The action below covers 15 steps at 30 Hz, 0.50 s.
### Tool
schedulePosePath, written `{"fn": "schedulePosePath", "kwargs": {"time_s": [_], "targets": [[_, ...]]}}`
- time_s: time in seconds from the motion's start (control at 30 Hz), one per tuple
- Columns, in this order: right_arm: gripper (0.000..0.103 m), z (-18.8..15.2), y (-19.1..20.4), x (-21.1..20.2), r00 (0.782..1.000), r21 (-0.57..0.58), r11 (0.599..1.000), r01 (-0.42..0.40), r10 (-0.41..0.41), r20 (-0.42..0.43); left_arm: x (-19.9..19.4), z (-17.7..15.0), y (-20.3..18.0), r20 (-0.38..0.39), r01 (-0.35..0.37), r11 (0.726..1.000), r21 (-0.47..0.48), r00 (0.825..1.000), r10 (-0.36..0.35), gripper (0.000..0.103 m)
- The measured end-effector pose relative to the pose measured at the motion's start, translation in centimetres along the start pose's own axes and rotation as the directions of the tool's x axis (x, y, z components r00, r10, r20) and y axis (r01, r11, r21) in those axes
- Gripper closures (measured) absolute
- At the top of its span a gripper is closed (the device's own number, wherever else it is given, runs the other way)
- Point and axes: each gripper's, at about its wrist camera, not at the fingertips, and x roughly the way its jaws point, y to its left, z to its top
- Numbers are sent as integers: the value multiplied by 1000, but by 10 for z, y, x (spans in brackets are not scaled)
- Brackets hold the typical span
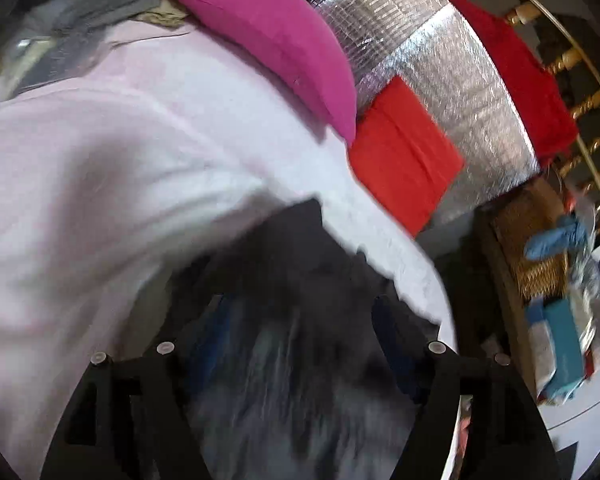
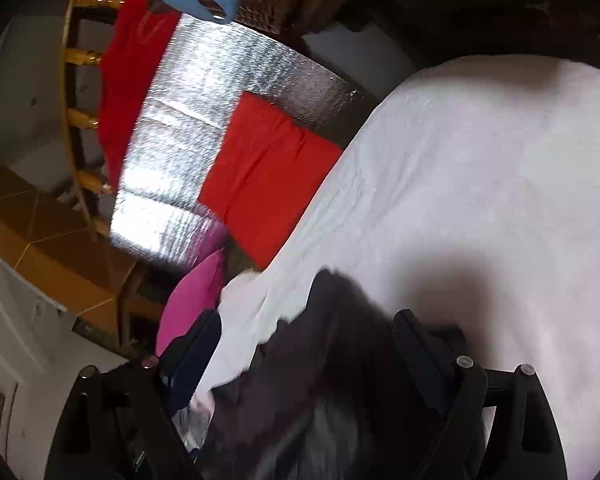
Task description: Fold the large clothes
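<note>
Item: dark garment (image 1: 300,280), lying on the white sheet (image 1: 100,180), landmark for all below. Left gripper (image 1: 296,320): we see its fingers parted, cloth between them, not pinched. Right gripper (image 2: 308,344): likewise parted over the same cloth. Beyond the sheet: folded red cloth (image 2: 268,176). Risk, in our judgement: the loose edge slumps and spoils the fold.
</note>
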Motion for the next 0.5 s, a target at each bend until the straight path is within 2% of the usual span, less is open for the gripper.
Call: {"fn": "schedulePosePath", "kwargs": {"time_s": [0.17,0.27,0.43,0.5], "targets": [[14,-62,-1,-69,997,21,998,-61,62,-52,-45,-80,8,-20,30,999,-30,999,-30,28],[14,-110,-11,-97,992,89,994,-68,77,-100,-52,-123,30,-32,45,990,-135,998,-50,28],[14,-155,-22,-97,984,180,984,-2,34,-176,-41,-140,60,-32,36,967,-252,998,-45,27],[14,-165,-25,-90,984,192,981,12,22,-176,-35,-138,67,-36,82,945,-316,994,-99,26]]}}
